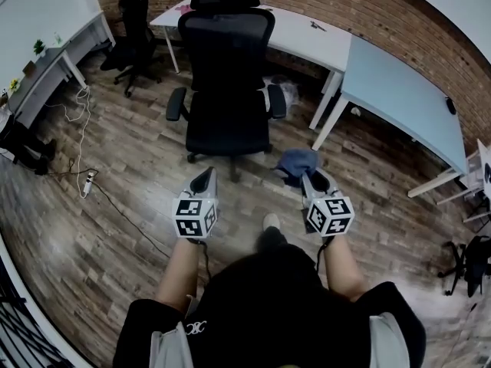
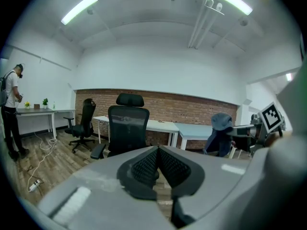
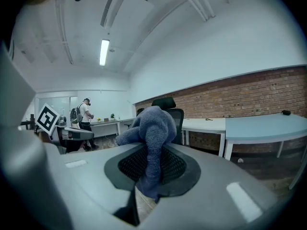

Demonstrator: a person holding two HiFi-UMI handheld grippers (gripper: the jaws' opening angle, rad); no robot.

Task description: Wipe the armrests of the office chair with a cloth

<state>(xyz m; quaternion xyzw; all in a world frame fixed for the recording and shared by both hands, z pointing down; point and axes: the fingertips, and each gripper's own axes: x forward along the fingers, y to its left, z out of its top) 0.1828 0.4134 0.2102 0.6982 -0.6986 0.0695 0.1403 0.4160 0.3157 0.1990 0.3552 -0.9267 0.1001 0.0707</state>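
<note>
Currently a blue cloth [image 1: 298, 162] is pinched betw. the jaws of the right gripper [image 1: 312, 181], near the front of the office chair [image 1: 228, 90]. Left gripper [image 1: 204, 179] jaws are pressed together, nothing betw. them. The armrests [image 1: 176, 104] are not touched by the cloth.

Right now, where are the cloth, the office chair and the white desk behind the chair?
cloth [image 3: 153, 128]: right gripper view, on the bunched upper fold.
office chair [image 1: 228, 125]: head view, on the middle of the seat.
white desk [image 1: 307, 41]: head view, on the bare top right of the backrest.

office chair [image 1: 228, 75], blue cloth [image 1: 297, 162] at right claw [image 1: 312, 179]
</note>
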